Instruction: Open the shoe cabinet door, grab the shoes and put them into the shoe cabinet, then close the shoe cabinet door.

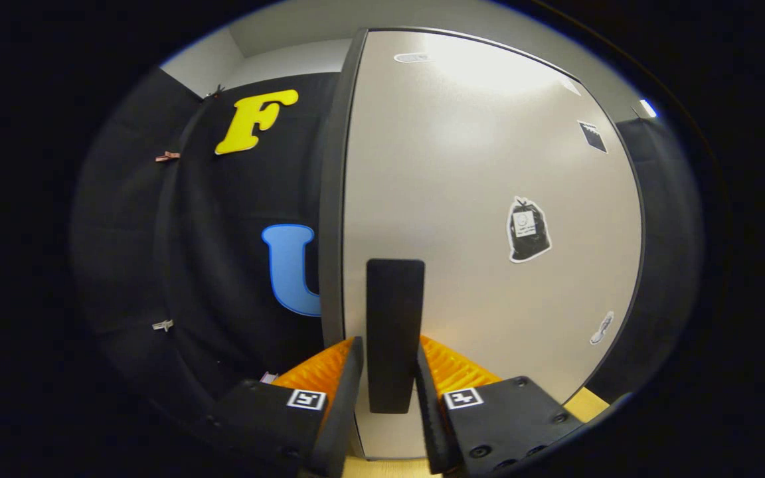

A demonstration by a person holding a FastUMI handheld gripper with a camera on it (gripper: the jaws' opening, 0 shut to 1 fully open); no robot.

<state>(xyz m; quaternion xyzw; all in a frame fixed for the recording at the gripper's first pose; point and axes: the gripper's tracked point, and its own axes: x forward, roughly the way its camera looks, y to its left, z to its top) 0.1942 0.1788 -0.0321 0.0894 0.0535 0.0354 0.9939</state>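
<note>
My tongs (392, 385) are clamped on the black handle (394, 332) of the shoe cabinet door (489, 219), both fingers pressing its sides, one on the left edge, one on the right. Handle is a flat upright bar, standing between the fingers and reaching up past their tips. It sits on the pale grey door panel close to the panel's dark left edge (335, 199). Door face takes up most of what's ahead of me; glare patch near its top. Stickers on the panel: a black bag-shaped one (528, 230) right of the handle and higher, a small dark square one (593, 136) near the upper right, a small pale one (601, 328) low on the right, another faint one (412, 58) at the very top. Left of the door edge is the black cloth booth wall (223, 265) with a few small clips (167, 157) pinned on it. Light wood surface (585, 403) shows below the door's lower right corner and under my fingers. Can't tell from here whether the door is fully closed or slightly ajar
</note>
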